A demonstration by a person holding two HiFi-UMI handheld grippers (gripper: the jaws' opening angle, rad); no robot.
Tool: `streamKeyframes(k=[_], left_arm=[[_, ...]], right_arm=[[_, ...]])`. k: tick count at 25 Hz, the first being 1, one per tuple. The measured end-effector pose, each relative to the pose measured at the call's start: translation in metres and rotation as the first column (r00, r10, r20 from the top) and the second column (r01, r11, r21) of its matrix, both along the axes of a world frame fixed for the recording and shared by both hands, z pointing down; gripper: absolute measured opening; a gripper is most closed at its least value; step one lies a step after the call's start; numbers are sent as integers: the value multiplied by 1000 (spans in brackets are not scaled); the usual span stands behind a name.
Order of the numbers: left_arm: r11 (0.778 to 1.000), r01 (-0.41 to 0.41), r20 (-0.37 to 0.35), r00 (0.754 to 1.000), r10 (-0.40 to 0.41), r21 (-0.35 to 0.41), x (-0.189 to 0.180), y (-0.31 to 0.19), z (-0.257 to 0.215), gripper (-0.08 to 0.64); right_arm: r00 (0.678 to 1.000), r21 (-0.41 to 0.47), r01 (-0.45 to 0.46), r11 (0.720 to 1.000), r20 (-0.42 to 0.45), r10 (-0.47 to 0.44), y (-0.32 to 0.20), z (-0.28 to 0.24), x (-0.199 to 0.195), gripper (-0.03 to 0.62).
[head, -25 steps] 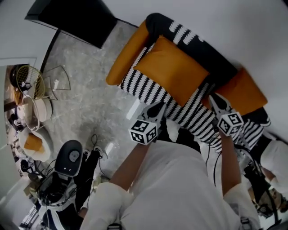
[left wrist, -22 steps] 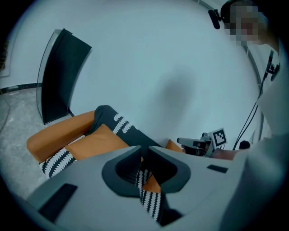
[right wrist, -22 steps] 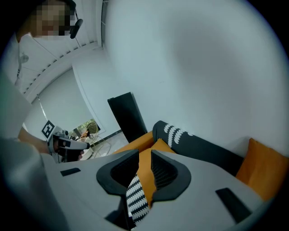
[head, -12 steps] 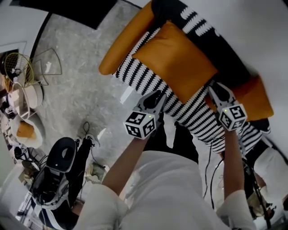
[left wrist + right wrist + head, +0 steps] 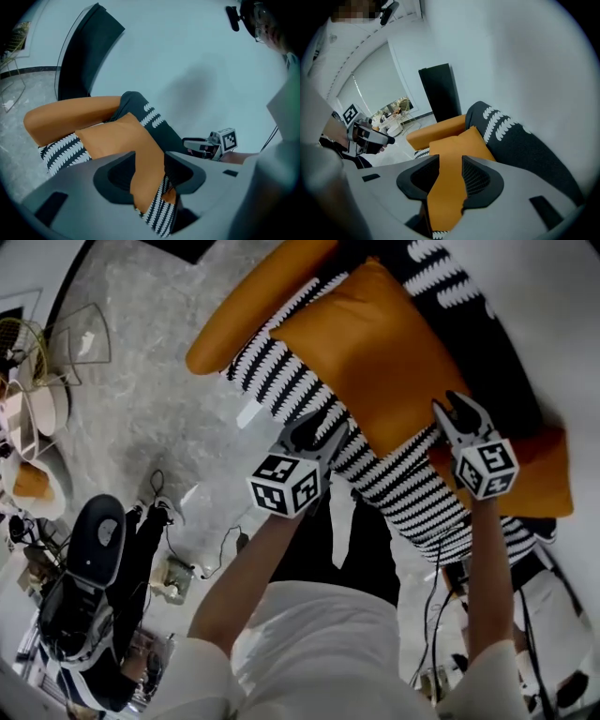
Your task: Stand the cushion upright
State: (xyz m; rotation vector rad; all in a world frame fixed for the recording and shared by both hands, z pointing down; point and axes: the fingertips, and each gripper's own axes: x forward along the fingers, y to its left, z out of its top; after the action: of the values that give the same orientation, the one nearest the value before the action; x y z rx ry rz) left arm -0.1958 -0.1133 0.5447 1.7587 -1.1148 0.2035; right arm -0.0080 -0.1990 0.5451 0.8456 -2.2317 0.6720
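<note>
Both sets of fingers have just been opening and stand apart around the low edge of the soft orange square cushion (image 5: pixel 384 352): left gripper (image 5: pixel 314 427) at seven o'clock, right gripper (image 5: pixel 459 411) at five. The cushion lies tilted on the stripy black-and-white chair (image 5: pixel 281 381), so I think grabbing comes next.

Cushion (image 5: pixel 394 362) lower edge: hidden behind each gripper's own body in both gripper views.
Grip: the left gripper (image 5: pixel 319 423) and right gripper (image 5: pixel 457 409) have just been opening their jaws with the cushion between them; whether the pads touch the fabric cannot be told.
Armchair (image 5: pixel 281 381) back: cut off by the head view's top edge.
Armrest (image 5: pixel 539 474): partly behind the right gripper's cube.
Clutter (image 5: pixel 37 409): too small to name, cut by the left edge.
</note>
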Motion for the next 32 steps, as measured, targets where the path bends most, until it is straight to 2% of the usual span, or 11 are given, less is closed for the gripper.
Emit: streamKeyframes(k=[6, 10, 14, 17, 25, 29, 32], left_arm=[[996, 48, -15, 999, -49, -72, 3, -3, 51, 244], [985, 104, -35, 993, -110, -141, 11, -14, 85, 265], [972, 119, -21, 992, -125, -204, 8, -25, 118, 279], [962, 124, -3, 992, -128, -244, 4, -26, 142, 298], [932, 165, -13, 984, -179, -323, -3, -33, 187, 335], [927, 157, 0, 986, -167, -341, 0, -50, 199, 395], [905, 144, 3, 988, -155, -400, 7, -55, 218, 469]], right_arm=[[999, -24, 9, 1000, -37, -10, -9, 49, 1, 190], [997, -34, 34, 999, -69, -36, -24, 73, 8, 210], [995, -39, 55, 998, -83, -58, -43, 99, 10, 226], [990, -45, 84, 995, -110, -89, -60, 117, 10, 249], [960, -95, 186, 978, -192, -201, -79, 157, 3, 280], [947, -140, 186, 972, -238, -216, -88, 174, 6, 324], [941, -176, 165, 971, -267, -208, -93, 186, 6, 352]])
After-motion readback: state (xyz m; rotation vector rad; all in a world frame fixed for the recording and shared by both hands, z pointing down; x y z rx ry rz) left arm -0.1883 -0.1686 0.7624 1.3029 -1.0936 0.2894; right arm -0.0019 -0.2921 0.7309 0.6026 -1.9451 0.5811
